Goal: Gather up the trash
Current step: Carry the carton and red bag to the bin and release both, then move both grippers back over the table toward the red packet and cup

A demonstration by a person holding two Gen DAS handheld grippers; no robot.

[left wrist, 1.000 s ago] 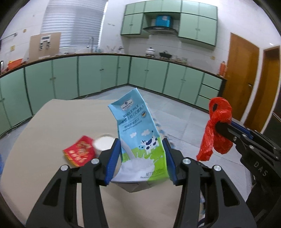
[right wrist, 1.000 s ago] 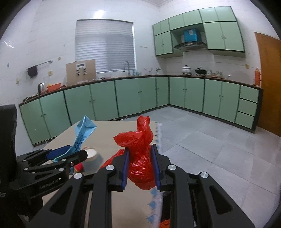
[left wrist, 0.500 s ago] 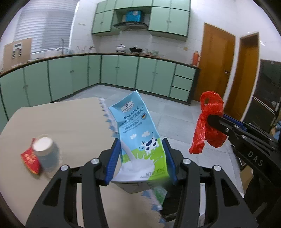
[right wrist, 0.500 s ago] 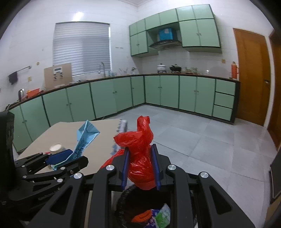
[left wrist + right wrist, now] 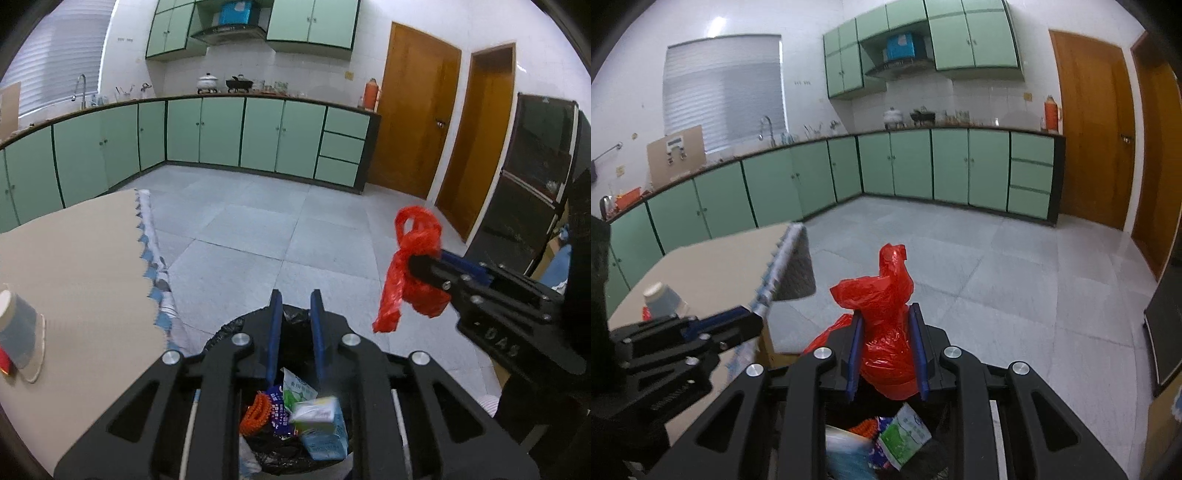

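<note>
Over the black-lined trash bin (image 5: 295,325), the left claw (image 5: 295,332) was closing on nothing, while the right claw (image 5: 886,350) pinched a crumpled red plastic bag (image 5: 882,295), poised for dropping.

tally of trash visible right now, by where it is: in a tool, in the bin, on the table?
Held in right tool: 1, crumpled red plastic bag
In black-lined bin: at least 4, incl. blue-and-white milk carton
On beige table: 2, paper cup, red packet
Total: at least 7
</note>
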